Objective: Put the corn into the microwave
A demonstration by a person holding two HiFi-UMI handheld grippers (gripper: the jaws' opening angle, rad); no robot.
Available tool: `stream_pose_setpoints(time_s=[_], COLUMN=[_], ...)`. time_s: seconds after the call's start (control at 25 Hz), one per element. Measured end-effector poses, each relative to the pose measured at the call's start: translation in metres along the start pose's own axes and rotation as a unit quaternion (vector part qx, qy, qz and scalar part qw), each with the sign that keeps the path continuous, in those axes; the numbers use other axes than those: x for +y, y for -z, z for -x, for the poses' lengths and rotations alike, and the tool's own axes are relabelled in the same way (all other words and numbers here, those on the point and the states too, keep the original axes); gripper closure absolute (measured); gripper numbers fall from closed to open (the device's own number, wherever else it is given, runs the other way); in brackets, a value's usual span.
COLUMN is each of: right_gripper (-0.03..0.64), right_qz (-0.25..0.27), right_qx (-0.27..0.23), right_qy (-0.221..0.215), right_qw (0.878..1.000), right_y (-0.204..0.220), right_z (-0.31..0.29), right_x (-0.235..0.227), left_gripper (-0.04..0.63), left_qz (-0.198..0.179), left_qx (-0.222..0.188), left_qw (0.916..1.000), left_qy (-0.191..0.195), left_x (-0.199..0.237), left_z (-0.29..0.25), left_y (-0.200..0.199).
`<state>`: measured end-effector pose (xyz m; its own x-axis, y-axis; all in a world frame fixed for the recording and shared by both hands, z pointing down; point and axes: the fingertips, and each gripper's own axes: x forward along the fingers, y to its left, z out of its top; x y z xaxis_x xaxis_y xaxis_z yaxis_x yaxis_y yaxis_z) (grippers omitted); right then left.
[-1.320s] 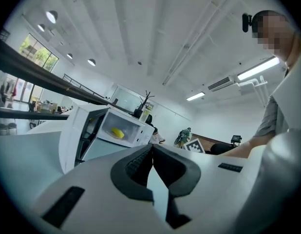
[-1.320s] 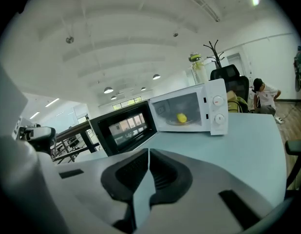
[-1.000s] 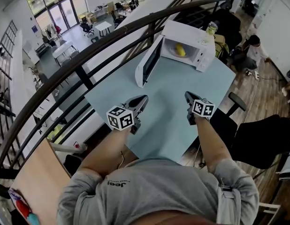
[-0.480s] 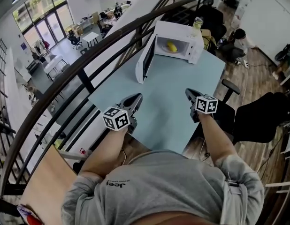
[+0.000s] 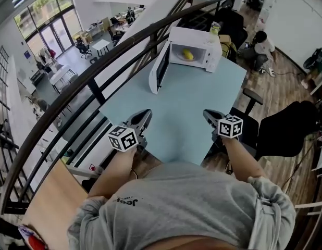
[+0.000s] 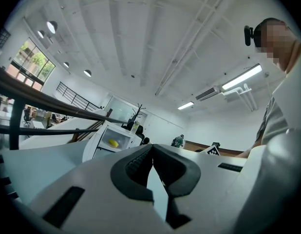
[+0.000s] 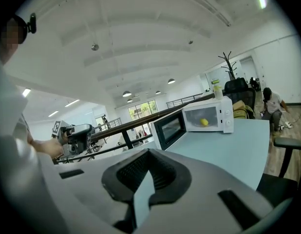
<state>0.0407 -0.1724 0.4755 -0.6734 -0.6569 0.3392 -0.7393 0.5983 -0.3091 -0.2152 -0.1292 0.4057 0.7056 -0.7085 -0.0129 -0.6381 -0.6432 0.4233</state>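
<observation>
While the corn (image 5: 187, 54) lies inside the open microwave (image 5: 205, 38), you hold both grippers empty.
Your left gripper (image 5: 142, 117) and right gripper (image 5: 210, 115), jaws pressed together, hover over the near edge of the table (image 5: 192, 103), well apart from the microwave.

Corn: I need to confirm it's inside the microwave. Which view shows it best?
The head view: it looks down into the open microwave, where the corn lies plainly inside. Both gripper views show it too, but only as a small yellow spot far across the table.
</observation>
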Motion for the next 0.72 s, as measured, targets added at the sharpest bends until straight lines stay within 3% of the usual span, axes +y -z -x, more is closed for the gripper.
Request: stream_pose_setpoints(time_s=[0.28,0.52,0.72], right_gripper=[0.598,0.598,0.598], right_qz=[-0.016,0.009,0.036], right_qx=[-0.034,-0.02,-0.007], right_qy=[-0.04,-0.071,-0.104], right_qw=[0.998,0.997,0.994], right_y=[-0.01,0.013,0.031], right_z=[0.041,0.109,0.148], right_x=[-0.01,-0.03,-0.043], left_gripper=[0.577,0.577,0.577], left_qz=[0.026,0.032,0.043], left_qx=[0.006,0.018,0.026], left_qw=[0.9995,0.9993,0.9987], left_qy=[-0.016,0.003,-0.007], left_x=[-0.044,-0.119,-0.163], left_z=[-0.013,-0.066,-0.091], left_y=[0.023,0.055,0.083])
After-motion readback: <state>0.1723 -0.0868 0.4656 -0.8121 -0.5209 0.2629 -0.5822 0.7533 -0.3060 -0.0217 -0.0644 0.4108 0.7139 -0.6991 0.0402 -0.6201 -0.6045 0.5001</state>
